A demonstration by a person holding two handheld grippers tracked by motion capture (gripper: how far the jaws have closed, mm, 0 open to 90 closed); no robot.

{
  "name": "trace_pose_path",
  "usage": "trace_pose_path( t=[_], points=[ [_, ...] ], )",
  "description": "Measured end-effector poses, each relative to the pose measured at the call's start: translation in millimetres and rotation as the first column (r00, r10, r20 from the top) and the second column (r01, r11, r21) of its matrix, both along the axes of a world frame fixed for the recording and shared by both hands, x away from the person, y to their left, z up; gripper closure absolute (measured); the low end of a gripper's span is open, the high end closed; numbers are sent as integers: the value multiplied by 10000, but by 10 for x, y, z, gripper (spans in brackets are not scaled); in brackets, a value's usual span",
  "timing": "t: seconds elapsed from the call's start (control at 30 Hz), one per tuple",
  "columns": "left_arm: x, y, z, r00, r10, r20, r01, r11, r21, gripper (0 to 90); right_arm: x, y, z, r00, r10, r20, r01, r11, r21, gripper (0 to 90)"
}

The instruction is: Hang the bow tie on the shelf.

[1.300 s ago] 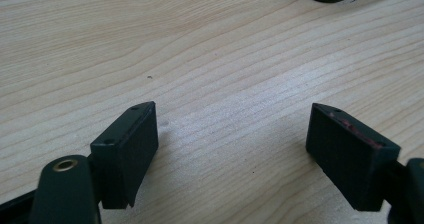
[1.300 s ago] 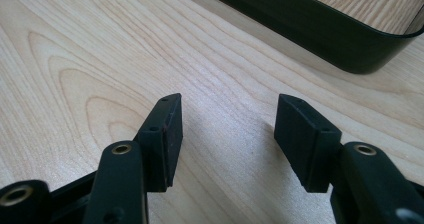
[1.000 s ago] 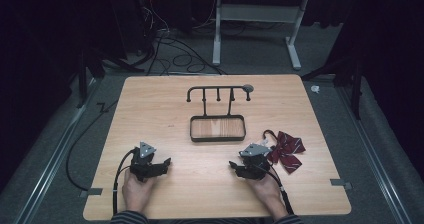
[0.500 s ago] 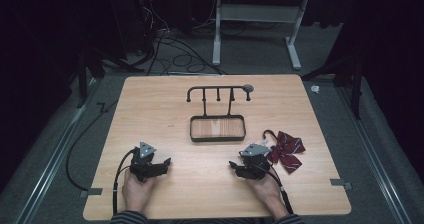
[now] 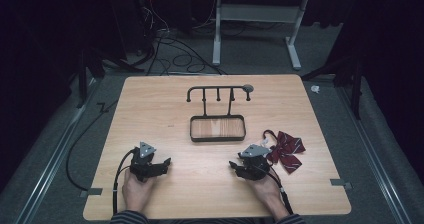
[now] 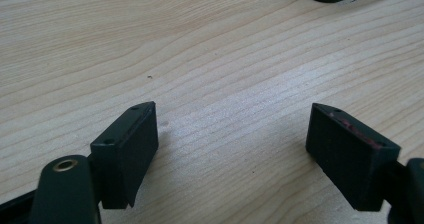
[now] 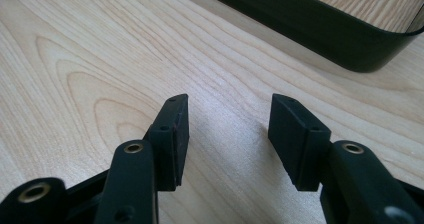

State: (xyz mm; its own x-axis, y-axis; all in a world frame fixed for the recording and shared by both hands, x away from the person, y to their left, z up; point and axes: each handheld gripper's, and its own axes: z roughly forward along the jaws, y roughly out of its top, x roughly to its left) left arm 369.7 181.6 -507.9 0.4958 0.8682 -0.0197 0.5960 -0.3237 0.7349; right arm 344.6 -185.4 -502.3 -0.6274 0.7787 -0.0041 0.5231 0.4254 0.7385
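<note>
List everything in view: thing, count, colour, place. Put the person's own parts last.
table: one, light wood, centre of the high view.
rack with pegs and tray base: one, black frame with a wooden floor, middle of the table.
bow tie: one, dark red with pale stripes, on the table near its right edge, beside the right gripper.
cables: several, black, on the grey floor beyond the table.
left gripper: one, black, jaws open over bare wood.
right gripper: one, black, jaws open and just been closing, nothing between them.
hands: two, at the near table edge, each holding a gripper.
</note>
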Motion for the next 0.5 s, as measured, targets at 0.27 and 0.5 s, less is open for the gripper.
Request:
trace_pose_path(
  t=[0.27, 0.5],
  points=[
    [0, 0, 0, 10000, 5, 0, -5, 10000, 3, 213, -55, -68, 87, 9998, -23, 199, 14, 9991, 427, 541],
    [0, 0, -1, 10000, 1, 4, -1, 10000, -13, 213, -94, -182, 158, 9993, -140, 357, 119, 9981, 603, 574]
  ],
)
